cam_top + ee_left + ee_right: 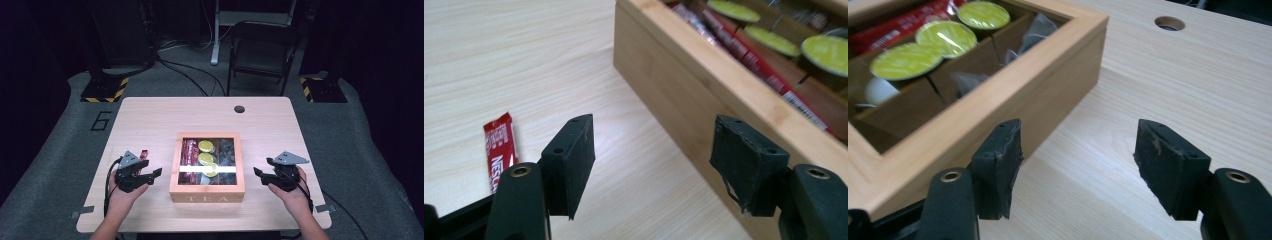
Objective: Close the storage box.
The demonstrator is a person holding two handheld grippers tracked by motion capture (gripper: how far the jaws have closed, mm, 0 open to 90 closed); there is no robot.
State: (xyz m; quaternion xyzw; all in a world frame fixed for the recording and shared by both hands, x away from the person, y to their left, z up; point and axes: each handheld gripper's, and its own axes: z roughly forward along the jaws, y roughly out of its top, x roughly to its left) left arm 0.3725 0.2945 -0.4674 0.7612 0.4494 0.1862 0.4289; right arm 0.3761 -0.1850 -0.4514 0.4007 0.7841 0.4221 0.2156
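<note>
Both grippers, left (150, 176) and right (261, 175), are held with jaws spread and empty, flanking the wooden tea box (207, 192) at mid-table. Green-lidded capsules (205, 146) and red sachets (189, 151) are seen through its glass lid; one red sachet (500, 150) lies on the table (150, 115) to its left.

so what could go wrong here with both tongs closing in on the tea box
The left tongs and right tongs stand open on either side of the wooden tea box, so an uneven squeeze could skew or tip it. The pods inside may then shift. The left tongs could also brush the red sachet beside the box.
</note>
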